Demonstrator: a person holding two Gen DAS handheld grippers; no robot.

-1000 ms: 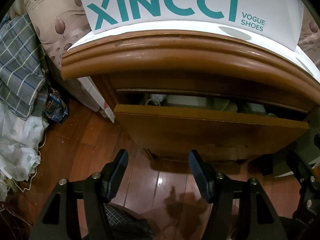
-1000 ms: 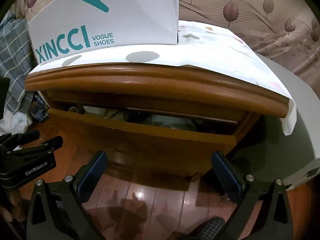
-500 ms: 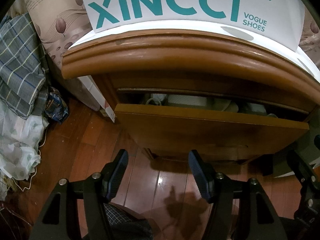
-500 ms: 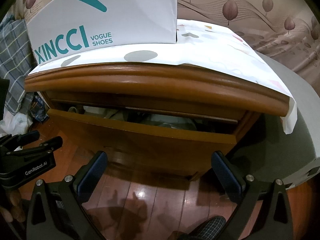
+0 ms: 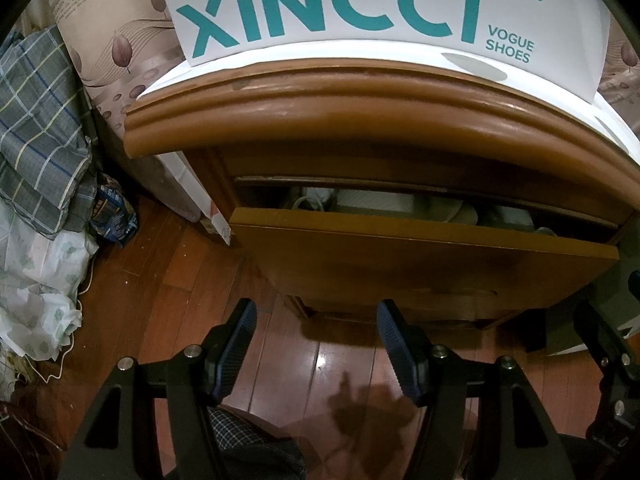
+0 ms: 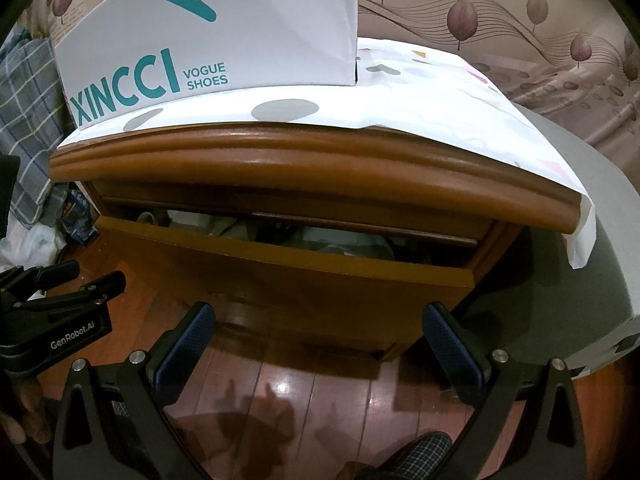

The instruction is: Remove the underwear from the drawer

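A brown wooden nightstand has its drawer [image 5: 420, 264] [image 6: 288, 280] pulled partly out. Pale folded clothes [image 5: 380, 204] [image 6: 336, 240] show in the narrow gap under the top; I cannot tell which piece is underwear. My left gripper [image 5: 316, 320] is open and empty, low over the floor in front of the drawer's left part. My right gripper [image 6: 316, 324] is open wide and empty, below the drawer front. The left gripper also shows in the right wrist view [image 6: 68, 284] at the left edge.
A white XINCCI shoe box [image 5: 380, 8] [image 6: 208, 44] stands on a spotted cloth [image 6: 440, 100] on the nightstand top. Plaid fabric [image 5: 36, 128] and white bags [image 5: 36, 280] pile on the wooden floor at the left. A grey mattress edge [image 6: 580, 280] lies at the right.
Both views shifted very slightly; the nightstand sits a touch lower in the left wrist view. The drawer gap and both grippers look the same.
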